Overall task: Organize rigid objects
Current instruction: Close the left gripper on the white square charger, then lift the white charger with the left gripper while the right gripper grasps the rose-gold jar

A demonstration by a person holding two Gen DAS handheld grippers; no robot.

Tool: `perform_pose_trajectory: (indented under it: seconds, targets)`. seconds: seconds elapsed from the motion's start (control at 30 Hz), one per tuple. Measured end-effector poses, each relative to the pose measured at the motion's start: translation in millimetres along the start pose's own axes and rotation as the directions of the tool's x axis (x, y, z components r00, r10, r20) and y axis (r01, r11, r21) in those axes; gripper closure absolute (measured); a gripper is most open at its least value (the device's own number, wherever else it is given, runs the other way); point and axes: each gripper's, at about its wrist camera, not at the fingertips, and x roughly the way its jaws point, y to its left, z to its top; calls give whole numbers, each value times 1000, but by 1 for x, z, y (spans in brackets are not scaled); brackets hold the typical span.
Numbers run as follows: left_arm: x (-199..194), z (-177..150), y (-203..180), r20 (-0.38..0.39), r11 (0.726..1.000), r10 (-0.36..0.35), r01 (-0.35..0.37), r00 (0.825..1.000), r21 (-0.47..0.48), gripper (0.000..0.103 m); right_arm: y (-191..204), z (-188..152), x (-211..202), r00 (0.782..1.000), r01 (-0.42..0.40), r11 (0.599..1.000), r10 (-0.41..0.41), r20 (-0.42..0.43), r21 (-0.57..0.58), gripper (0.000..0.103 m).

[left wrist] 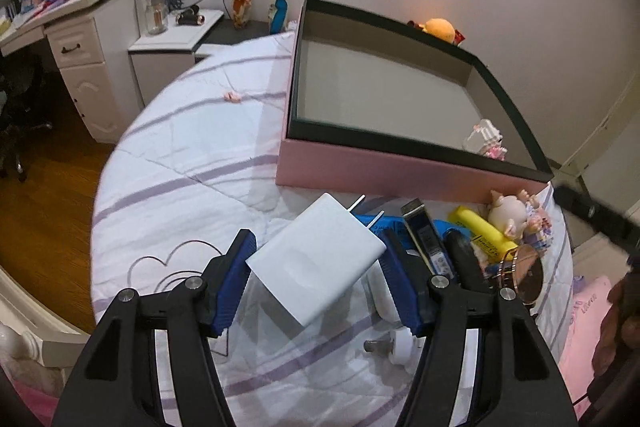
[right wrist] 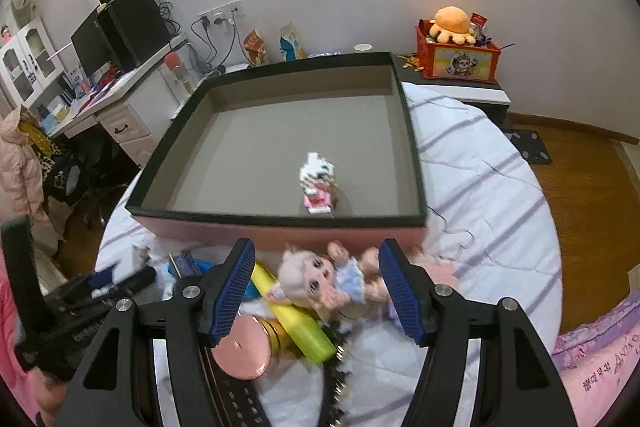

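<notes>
Blue ribbed pads on the left gripper [left wrist: 316, 267] press both sides of a flat white plastic charger block with two metal prongs [left wrist: 318, 259], lifted clear of the white quilt with lilac stripes [left wrist: 180, 163] that covers the bed; the fingers stand about half apart, clamped on the block, the tool angled steeply downward with the prongs pointing toward the shallow pink cardboard box with a dark rim [left wrist: 360, 167]. Right gripper [right wrist: 316, 287] tilts down the same way, fingers about half apart and gripping nothing, poised over a small pale-haired doll in a blue dress [right wrist: 320, 279]; whether the pads touch the doll cannot be told through the blur. Doll lies on the quilt just before the box's near wall, against a yellow highlighter pen [right wrist: 296, 323] and beside a round rose-gold tin [right wrist: 244, 351]. Inside the box, near its front wall, stands a white-and-pink brick-built figure [right wrist: 316, 183].
</notes>
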Motion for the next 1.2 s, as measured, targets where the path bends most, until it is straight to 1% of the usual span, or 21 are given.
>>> perform_pose_trajectory:
  seconds: [0.1, 0.2, 0.33, 0.47, 0.6, 0.67, 0.73, 0.77, 0.83, 0.9, 1.0, 1.13, 1.2]
  targets:
    - [-9, 1, -4, 22, 1000, 9, -9, 1000, 11, 39, -10, -14, 0, 1000, 4, 1000, -3, -29, 22, 37]
    - [-13, 1, -7, 31, 1000, 12, -13, 999, 19, 39, -9, -28, -1, 998, -35, 999, 36, -47, 30, 37]
    - [-15, -3, -10, 27, 1000, 12, -13, 1000, 21, 39, 12, -38, 0, 993, -98, 995, 96, -65, -31, 37]
    - [-17, -7, -9, 25, 1000, 15, -15, 1000, 16, 39, 31, -42, 4, 990, -120, 988, 113, -81, -96, 37]
    - [-19, -10, -9, 25, 1000, 12, -12, 1000, 14, 39, 41, -45, 18, 993, -88, 987, 75, -94, -138, 38]
    - [-20, -11, -11, 23, 1000, 9, -9, 1000, 18, 39, 47, -46, 21, 995, -64, 981, 49, -82, -185, 43]
    - [-21, -11, -11, 24, 1000, 5, -6, 1000, 20, 39, 54, -49, 23, 996, -42, 973, 25, -80, -227, 52]
    - [-21, -11, -12, 25, 1000, 4, -5, 1000, 20, 39, 58, -51, 23, 997, -31, 968, 11, -78, -250, 55]
    - [-23, -12, -11, 26, 1000, 3, -4, 1000, 19, 39, 62, -58, 22, 998, 1, 960, -19, -60, -279, 55]
    - [-24, -12, -11, 28, 1000, 3, -3, 1000, 19, 39, 61, -60, 19, 999, 5, 961, -20, -50, -276, 55]
    - [-26, -11, -12, 32, 1000, 0, -1, 999, 23, 39, 50, -58, 11, 999, -28, 974, 19, -44, -223, 55]
    - [-31, -6, -16, 45, 1000, -7, 6, 999, 30, 39, 45, -49, -5, 997, -75, 979, 71, -30, -191, 55]
    - [-34, -2, -20, 54, 999, -14, 12, 998, 37, 39, 45, -43, -13, 996, -84, 979, 83, -14, -187, 55]
